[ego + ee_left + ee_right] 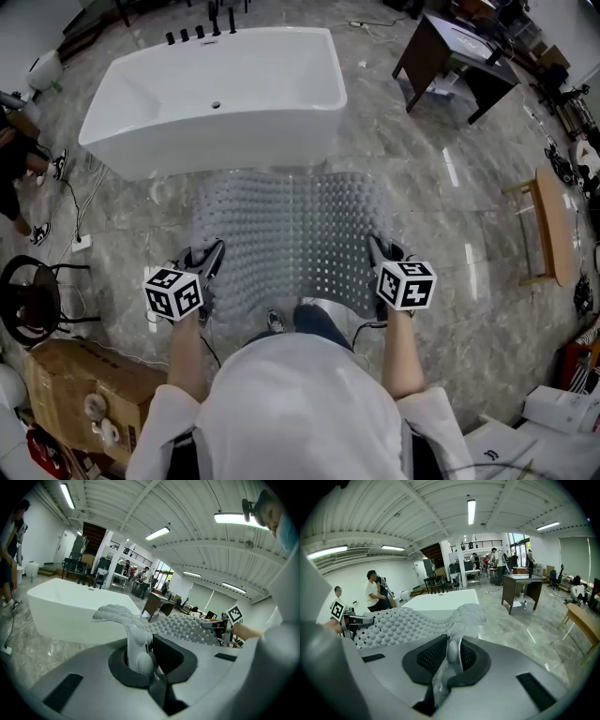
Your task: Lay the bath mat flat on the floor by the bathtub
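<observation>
A translucent grey bath mat (291,234) with rows of bumps hangs stretched between both grippers, in front of the white bathtub (216,98). My left gripper (212,255) is shut on the mat's near left corner, and my right gripper (377,249) is shut on its near right corner. In the left gripper view the mat's edge (136,639) is pinched between the jaws, with the tub (70,613) beyond. In the right gripper view the mat (457,639) is squeezed in the jaws and spreads left toward the other gripper (347,618).
Grey marble floor (422,197) surrounds the tub. A dark desk (450,56) stands at the back right, a wooden bench (553,225) at the right. A cardboard box (84,394) and a black stool (33,300) sit at the left. A person (14,178) stands at the far left.
</observation>
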Tool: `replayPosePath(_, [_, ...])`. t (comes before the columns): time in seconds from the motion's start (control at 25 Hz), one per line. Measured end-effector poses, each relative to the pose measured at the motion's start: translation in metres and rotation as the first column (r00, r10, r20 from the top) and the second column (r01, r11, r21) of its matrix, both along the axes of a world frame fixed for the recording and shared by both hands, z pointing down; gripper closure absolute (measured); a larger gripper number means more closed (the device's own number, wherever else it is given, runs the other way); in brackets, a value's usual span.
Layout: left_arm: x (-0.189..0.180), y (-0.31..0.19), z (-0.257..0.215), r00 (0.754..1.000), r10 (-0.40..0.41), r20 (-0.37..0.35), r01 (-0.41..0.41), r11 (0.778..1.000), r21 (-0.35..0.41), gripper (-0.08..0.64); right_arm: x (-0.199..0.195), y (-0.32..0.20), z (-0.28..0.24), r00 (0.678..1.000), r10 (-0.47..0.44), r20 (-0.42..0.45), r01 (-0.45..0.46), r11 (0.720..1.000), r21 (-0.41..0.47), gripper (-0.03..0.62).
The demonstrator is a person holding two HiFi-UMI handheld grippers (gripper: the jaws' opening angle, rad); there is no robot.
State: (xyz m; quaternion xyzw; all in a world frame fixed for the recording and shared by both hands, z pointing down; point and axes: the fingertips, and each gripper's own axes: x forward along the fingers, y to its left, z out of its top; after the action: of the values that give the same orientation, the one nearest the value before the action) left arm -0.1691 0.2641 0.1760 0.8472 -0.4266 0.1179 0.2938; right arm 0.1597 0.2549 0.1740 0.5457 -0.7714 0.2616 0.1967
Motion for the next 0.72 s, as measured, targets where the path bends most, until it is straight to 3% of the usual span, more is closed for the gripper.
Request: replayPosePath(0.72, [0.021,-0.071,0.007,0.987,-0.148,0.059,0.149,0.989,-0.018,0.515,0.025,-0.112,0.017,0.992,-0.122,0.020,0.123,0.992,-0.033,0.551])
